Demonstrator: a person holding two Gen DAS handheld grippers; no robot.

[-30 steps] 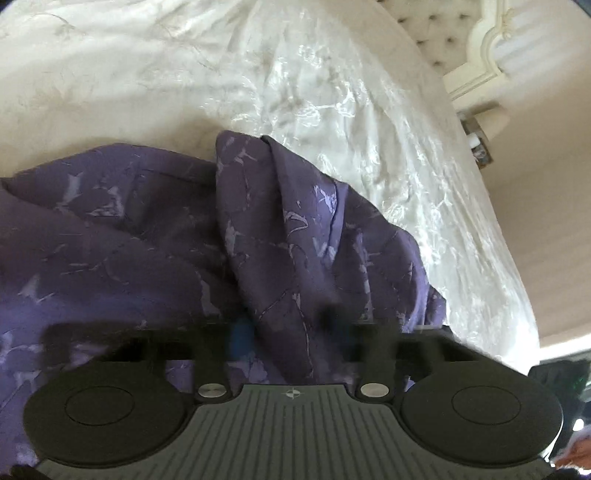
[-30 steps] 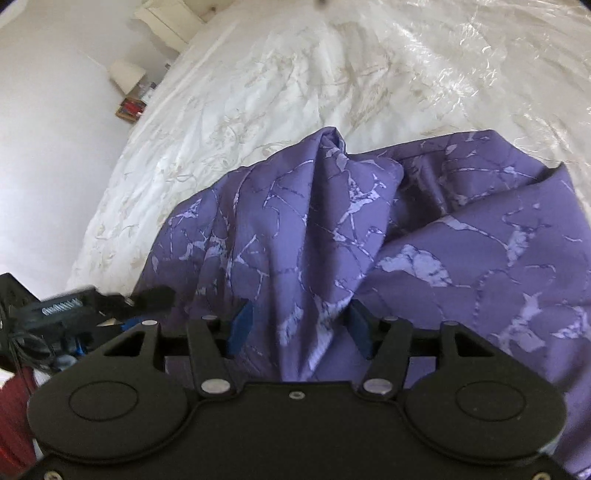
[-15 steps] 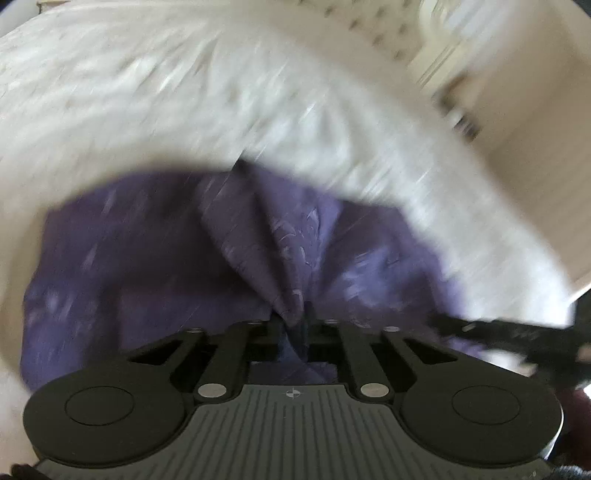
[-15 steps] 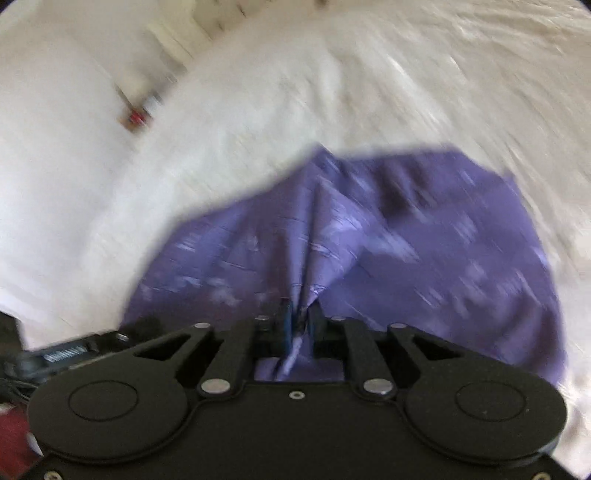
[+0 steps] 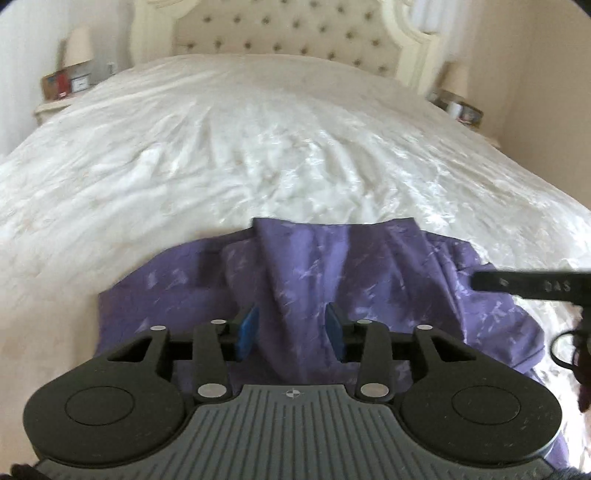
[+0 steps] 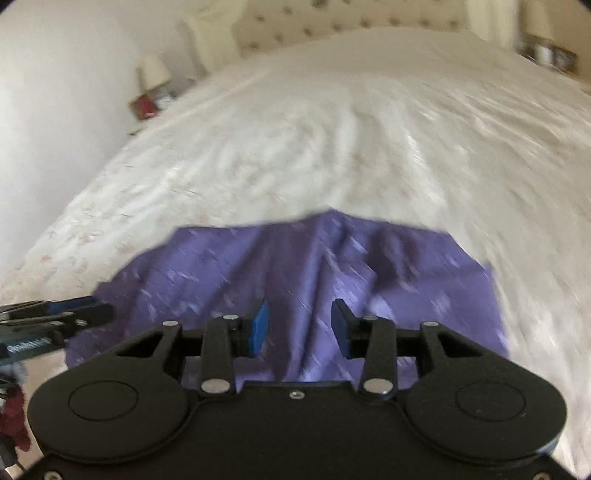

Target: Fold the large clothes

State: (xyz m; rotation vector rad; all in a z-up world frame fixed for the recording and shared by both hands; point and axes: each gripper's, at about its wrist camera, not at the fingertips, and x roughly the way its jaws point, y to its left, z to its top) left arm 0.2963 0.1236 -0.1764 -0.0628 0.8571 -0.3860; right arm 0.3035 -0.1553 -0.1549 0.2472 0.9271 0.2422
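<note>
A purple patterned garment [image 5: 332, 277] lies bunched on the near part of a white bedspread [image 5: 258, 147]; it also shows in the right wrist view [image 6: 314, 266]. My left gripper [image 5: 291, 328] is open, its blue pads [image 5: 247, 328] on either side of a raised fold of the cloth. My right gripper [image 6: 299, 326] is open too, over the garment's near edge. The right gripper shows at the right edge of the left wrist view [image 5: 532, 284], and the left gripper at the left edge of the right wrist view [image 6: 51, 317].
A tufted cream headboard [image 5: 280, 33] stands at the far end of the bed. Nightstands with lamps and small items stand on both sides [image 5: 66, 85] [image 5: 458, 107]. The bedspread [image 6: 332, 129] beyond the garment is bare.
Both grippers were open, shut on folds of the garment half a second ago, and are open again now. Both have pulled back and tilted up, so the headboard shows.
</note>
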